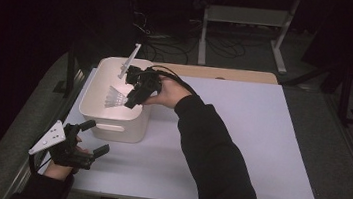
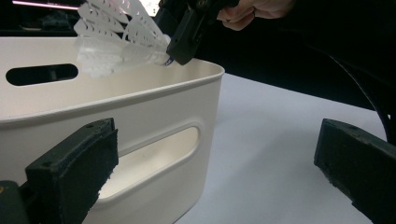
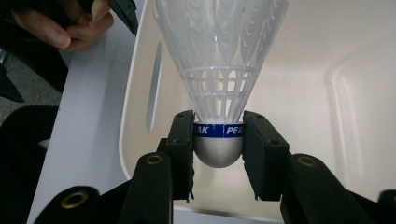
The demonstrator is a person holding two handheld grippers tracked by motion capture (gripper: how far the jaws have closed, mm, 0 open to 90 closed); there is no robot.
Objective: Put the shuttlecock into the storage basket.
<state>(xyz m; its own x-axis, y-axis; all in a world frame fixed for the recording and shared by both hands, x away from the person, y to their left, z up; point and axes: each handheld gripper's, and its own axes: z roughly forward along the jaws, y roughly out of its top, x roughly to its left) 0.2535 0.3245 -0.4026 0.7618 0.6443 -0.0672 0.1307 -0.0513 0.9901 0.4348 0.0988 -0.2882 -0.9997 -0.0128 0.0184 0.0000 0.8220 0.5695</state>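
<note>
The right gripper view reads "PEAK" on the shuttlecock (image 3: 219, 93) clamped in the right gripper (image 3: 218, 140) — above the white bin (image 3: 327, 93), its visible floor bare — while the left gripper (image 2: 215, 172) gapes open.

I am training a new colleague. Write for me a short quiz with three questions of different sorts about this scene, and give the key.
1. True or false: the right gripper is shut on the shuttlecock.
2. Multiple choice: where is the shuttlecock now?
A. lying on the white table
B. held above the open white bin
C. between the jaws of the left gripper
3. Short answer: by which part is the shuttlecock gripped?

Key
1. True: the pads press on both sides of it.
2. B
3. By its rounded base with the blue band; the white skirt points away from the jaws.
</note>
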